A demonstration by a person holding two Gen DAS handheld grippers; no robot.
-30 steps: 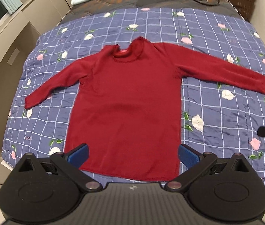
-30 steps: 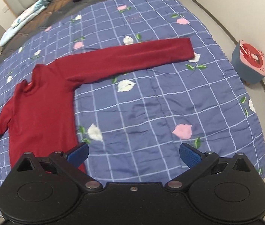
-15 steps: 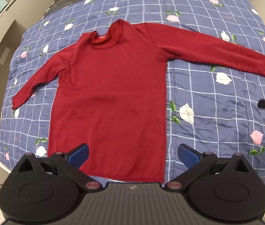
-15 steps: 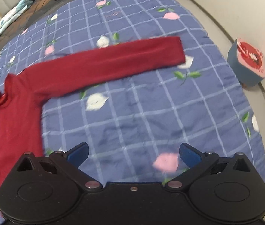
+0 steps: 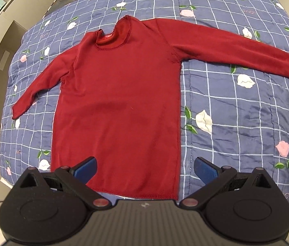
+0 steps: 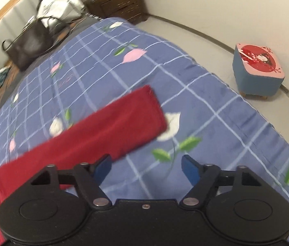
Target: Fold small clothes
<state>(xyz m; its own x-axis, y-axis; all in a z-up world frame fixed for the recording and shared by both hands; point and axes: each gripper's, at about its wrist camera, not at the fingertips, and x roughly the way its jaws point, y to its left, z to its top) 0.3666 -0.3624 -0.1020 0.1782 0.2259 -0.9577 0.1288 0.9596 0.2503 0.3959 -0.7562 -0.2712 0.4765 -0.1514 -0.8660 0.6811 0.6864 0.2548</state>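
One red jumper, laid flat, awaiting first fold

One small long-sleeved red jumper (image 5: 119, 102), high-necked, lies face up on the blue checked floral quilt (image 5: 236, 135) of a bed. Body runs from hem at 6 o'clock to collar at 12 in the left wrist view; one sleeve reaches toward 9 o'clock, the other toward 3 o'clock. No fold made yet.

Left tongs (image 5: 145, 169): spread wide, empty, hovering over the hem, apart from the cloth.

Right tongs (image 6: 146, 169): spread, empty, near the cuff (image 6: 150, 110) of the sleeve reaching toward 3 o'clock; the cuff sits at about 12 o'clock from the tips. Picture blurred; whether they touch the quilt cannot be told.

Handling, by judgement: light, soft, limp knit. It will drape and sag from any hold and may drag the quilt's surface into wrinkles. Not fragile, not slippery. The likely best hold for the right tongs is the cuff edge, pinching both layers, to carry the sleeve across the chest. Left tongs would suit the hem corner or shoulder seam.

Other items: brown handbag (image 6: 29, 45) at the bed's far end; small blue stool (image 6: 257, 71) on the floor.
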